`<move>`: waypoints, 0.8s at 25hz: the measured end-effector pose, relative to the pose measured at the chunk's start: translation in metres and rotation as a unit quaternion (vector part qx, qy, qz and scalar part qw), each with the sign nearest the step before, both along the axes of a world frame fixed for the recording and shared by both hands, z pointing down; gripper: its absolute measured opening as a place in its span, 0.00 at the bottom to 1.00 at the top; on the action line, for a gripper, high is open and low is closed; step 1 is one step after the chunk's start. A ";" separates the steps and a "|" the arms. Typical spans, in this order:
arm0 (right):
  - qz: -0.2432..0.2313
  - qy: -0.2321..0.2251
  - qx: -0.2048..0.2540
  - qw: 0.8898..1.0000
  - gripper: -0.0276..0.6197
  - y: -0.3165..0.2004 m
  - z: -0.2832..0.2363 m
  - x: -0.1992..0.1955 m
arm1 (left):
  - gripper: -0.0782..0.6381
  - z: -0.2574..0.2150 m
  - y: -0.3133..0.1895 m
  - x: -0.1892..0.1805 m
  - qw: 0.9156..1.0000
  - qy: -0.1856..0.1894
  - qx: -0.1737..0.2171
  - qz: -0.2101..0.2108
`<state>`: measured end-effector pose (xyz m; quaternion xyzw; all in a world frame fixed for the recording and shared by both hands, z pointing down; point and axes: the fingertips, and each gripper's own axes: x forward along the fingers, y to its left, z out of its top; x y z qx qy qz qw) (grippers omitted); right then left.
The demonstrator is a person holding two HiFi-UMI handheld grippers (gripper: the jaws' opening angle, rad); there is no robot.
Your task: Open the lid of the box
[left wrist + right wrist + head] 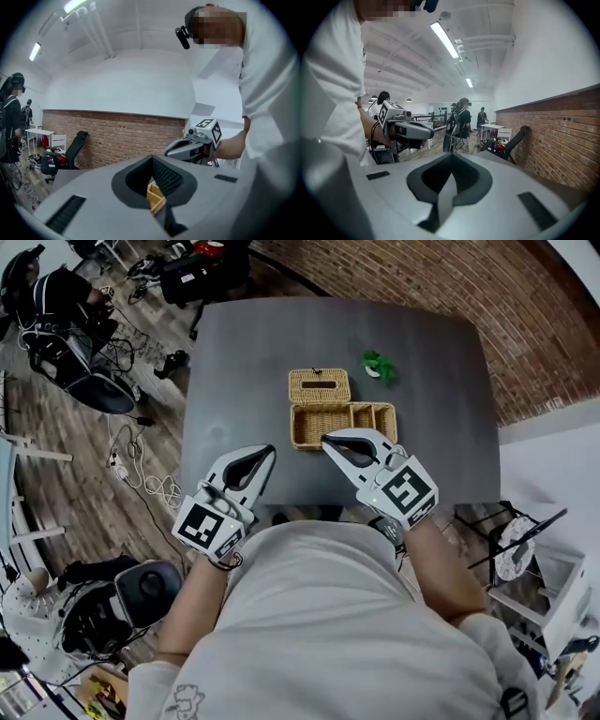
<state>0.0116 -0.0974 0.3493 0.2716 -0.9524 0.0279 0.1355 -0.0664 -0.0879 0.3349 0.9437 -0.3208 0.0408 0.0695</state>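
Observation:
A wicker box (342, 424) with inner compartments stands open near the middle of the dark table (234, 381). Its lid (319, 385) lies flipped back behind it. My right gripper (326, 440) is shut and empty, its tips right at the box's front rim. To the left of the box my left gripper (270, 450) hovers over the table's front edge, shut on nothing. In the left gripper view a corner of the box (157, 197) shows through the hole between the jaws, and the right gripper (187, 147) is beyond. The right gripper view shows its shut tips (451, 154) and the left gripper (412, 130).
A small green object (380, 365) lies on the table behind the box, to the right. Cables (141, 474), bags and a chair (84, 362) crowd the wooden floor on the left. A brick wall (450, 287) runs behind the table. Several people (461, 117) stand far off.

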 end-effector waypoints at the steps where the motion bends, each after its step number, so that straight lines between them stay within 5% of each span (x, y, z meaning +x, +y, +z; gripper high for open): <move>1: 0.006 0.002 0.003 1.000 0.05 0.004 -0.001 -0.004 | 0.12 -0.001 0.005 -0.006 1.000 0.001 0.002 0.002; 11: 0.024 0.014 0.003 1.000 0.05 0.059 0.006 -0.050 | 0.12 -0.001 0.048 -0.064 1.000 0.020 0.000 0.015; 20: 0.040 0.006 0.019 0.999 0.05 0.082 -0.005 -0.052 | 0.12 0.001 0.071 -0.073 1.000 0.018 0.002 0.020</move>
